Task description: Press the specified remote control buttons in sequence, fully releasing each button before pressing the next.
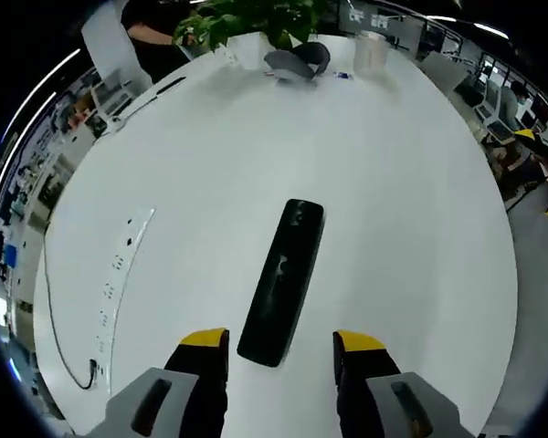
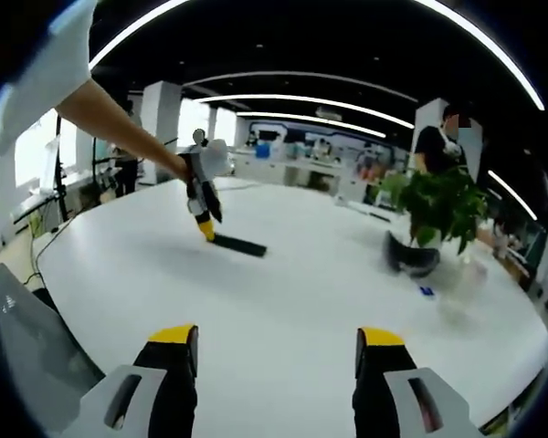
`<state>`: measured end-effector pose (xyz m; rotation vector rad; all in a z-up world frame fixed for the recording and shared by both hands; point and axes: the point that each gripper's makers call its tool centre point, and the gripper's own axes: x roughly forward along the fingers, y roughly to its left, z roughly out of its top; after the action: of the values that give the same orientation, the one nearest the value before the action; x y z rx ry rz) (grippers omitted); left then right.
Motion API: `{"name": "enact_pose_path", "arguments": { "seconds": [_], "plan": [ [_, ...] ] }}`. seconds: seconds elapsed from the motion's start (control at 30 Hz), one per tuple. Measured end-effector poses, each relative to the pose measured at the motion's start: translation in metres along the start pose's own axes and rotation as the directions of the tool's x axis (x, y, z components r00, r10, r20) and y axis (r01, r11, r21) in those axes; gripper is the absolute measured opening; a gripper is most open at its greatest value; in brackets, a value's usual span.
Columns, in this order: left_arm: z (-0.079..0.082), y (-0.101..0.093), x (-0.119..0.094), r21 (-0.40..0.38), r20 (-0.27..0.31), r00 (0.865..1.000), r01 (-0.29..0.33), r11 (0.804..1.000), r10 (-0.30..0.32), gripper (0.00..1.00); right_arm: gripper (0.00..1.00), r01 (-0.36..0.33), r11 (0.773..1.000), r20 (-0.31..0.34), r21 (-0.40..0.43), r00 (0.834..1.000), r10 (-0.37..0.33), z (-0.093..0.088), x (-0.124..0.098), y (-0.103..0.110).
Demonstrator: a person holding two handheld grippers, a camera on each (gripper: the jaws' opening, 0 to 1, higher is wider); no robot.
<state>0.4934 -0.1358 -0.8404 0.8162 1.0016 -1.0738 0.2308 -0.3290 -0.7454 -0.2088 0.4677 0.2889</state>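
Remote [image 1: 283,278] lies between left gripper's [image 1: 281,341] spread fingers; right gripper [image 2: 277,336] gapes empty.

Left gripper [image 1: 281,351] and right gripper [image 2: 276,351] share a build: black jaws capped with yellow tips, mounted on grey housings with dark oval slots. The person's sleeve [image 2: 41,78] is white, short.

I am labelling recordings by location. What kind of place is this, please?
Probably an open-plan office or lab: a big white table with a remote control and a power strip, a potted plant, rows of workstations behind, and long ceiling light strips.
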Motion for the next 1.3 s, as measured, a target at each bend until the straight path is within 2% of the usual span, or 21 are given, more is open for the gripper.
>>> {"name": "enact_pose_path", "arguments": {
  "seconds": [0.27, 0.43, 0.6, 0.8, 1.03, 1.3],
  "plan": [
    [-0.007, 0.002, 0.017, -0.024, -0.07, 0.997, 0.034, 0.999, -0.036, 0.41, 0.67, 0.004, 1.0, -0.002, 0.005, 1.0, -0.004, 0.0, 0.0, -0.001],
    [-0.013, 0.006, 0.023, 0.02, -0.117, 0.993, 0.034, 0.999, -0.032, 0.4, 0.67, 0.008, 1.0, -0.006, -0.005, 1.0, -0.008, -0.001, 0.0, -0.001],
    [-0.013, 0.004, 0.022, 0.014, -0.111, 0.991, 0.073, 0.997, -0.071, 0.39, 0.67, 0.011, 1.0, -0.013, -0.011, 1.0, -0.011, -0.002, 0.0, -0.001],
    [-0.013, 0.002, 0.021, 0.007, -0.107, 0.992, 0.067, 0.998, -0.066, 0.38, 0.66, 0.009, 1.0, -0.018, -0.017, 1.0, -0.009, -0.002, 0.0, 0.0],
    [-0.014, -0.003, 0.02, 0.002, -0.112, 0.992, 0.057, 0.998, -0.056, 0.24, 0.67, 0.012, 1.0, -0.011, -0.02, 1.0, -0.012, -0.001, 0.0, 0.0],
    [-0.015, -0.006, 0.02, -0.01, -0.092, 0.995, 0.028, 1.0, -0.029, 0.23, 0.66, 0.008, 1.0, 0.0, -0.018, 1.0, -0.008, 0.001, -0.001, 0.0]
  ]
}}
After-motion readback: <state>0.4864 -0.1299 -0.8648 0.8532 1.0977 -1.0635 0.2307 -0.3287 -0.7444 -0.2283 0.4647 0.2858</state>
